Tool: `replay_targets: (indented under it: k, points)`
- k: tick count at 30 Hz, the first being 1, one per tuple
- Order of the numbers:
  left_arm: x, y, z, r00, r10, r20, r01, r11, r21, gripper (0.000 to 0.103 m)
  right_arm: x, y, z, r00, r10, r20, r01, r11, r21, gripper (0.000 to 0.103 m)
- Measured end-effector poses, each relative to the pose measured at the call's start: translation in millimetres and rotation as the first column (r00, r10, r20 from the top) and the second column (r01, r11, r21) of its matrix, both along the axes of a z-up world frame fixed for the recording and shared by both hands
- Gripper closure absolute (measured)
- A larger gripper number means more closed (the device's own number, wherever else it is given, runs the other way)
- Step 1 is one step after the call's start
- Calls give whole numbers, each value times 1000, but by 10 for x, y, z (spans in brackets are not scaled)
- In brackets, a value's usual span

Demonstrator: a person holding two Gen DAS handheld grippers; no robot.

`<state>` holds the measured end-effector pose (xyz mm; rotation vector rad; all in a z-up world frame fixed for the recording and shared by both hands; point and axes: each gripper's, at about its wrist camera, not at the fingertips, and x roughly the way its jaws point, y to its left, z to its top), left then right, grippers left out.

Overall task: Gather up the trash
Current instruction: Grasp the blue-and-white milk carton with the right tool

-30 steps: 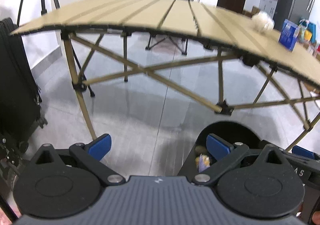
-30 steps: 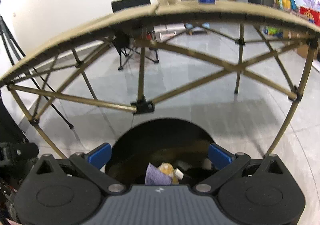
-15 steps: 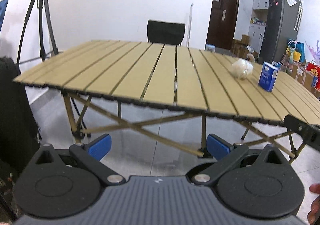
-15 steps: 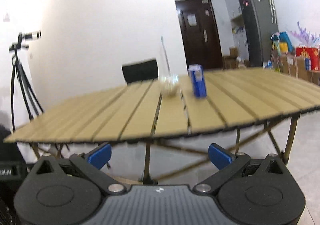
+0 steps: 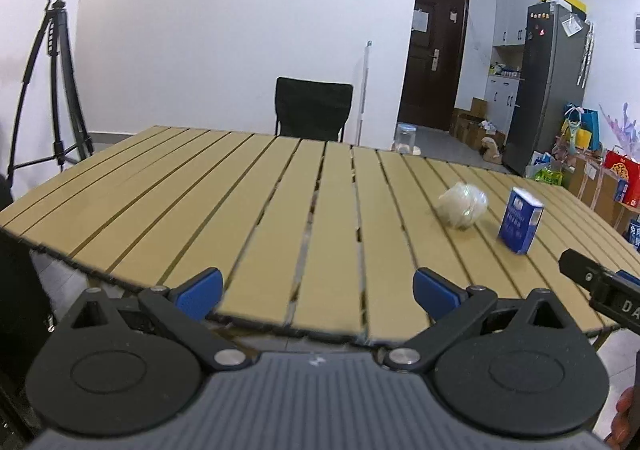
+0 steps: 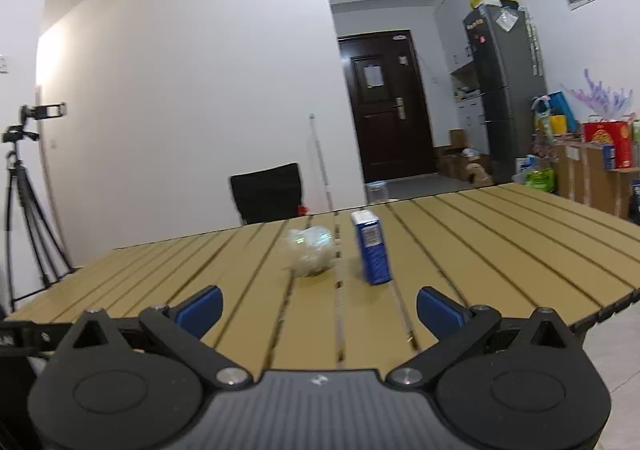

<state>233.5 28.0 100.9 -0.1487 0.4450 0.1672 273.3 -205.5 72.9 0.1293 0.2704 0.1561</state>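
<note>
Black left gripper (image 5: pixel 318 292), right gripper (image 6: pixel 319 309), blue fingertip pads (image 6: pixel 200 309), silver pivot screws (image 6: pixel 229 374), ribbed grey housing (image 6: pixel 320 410)

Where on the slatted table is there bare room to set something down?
The slatted wooden table is bare left of the crumpled clear plastic ball; also right of the blue carton. Only the ball-carton gap is tight.

We observe the left gripper (image 5: pixel 318 292) with its blue-tipped jaws spread wide and empty above the near edge of the tan slatted folding table (image 5: pixel 224 193). A crumpled clear plastic wad (image 5: pixel 463 205) lies just beside an upright blue-and-white carton (image 5: pixel 519 225), well right of centre.
</note>
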Motion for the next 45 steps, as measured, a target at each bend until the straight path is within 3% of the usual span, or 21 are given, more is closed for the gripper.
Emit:
replay_targets:
  k: [7, 14, 21, 28, 32, 37, 40, 45]
  points:
    - [475, -128, 111, 1000, -21, 4, 21, 1000, 0, 0, 481, -73, 92, 992, -123, 7, 123, 992, -33, 0]
    - [846, -206, 176, 1000, -26, 14, 26, 1000, 12, 0, 967, -88, 42, 995, -84, -50, 83, 996, -24, 0]
    - [1196, -251, 122, 999, -35, -19, 35, 999, -14, 0, 1338, -46, -27, 986, -136, -95, 132, 990, -43, 0]
    - [1441, -317, 56, 998, -46, -50, 46, 999, -14, 0, 1717, -40, -64, 970, -120, -210, 114, 993, -41, 0]
    - [1544, -315, 13, 997, -45, -65, 43, 999, -34, 0, 1852, 37, -90, 963, -151, -223, 134, 987, -91, 2]
    - [1603, -325, -31, 996, -40, -76, 37, 999, -41, 0, 1992, 42, -129, 953, -161, -257, 145, 986, -80, 15]
    - [1616, -362, -46, 996, -43, -82, 38, 998, -54, 0, 2019, 64, -148, 952, -158, -262, 142, 987, -80, 33]
    - [1669, -442, -85, 994, -61, -89, 57, 997, -44, 0, 2018, -2, -168, 962, -86, -260, 89, 996, 1, 75]
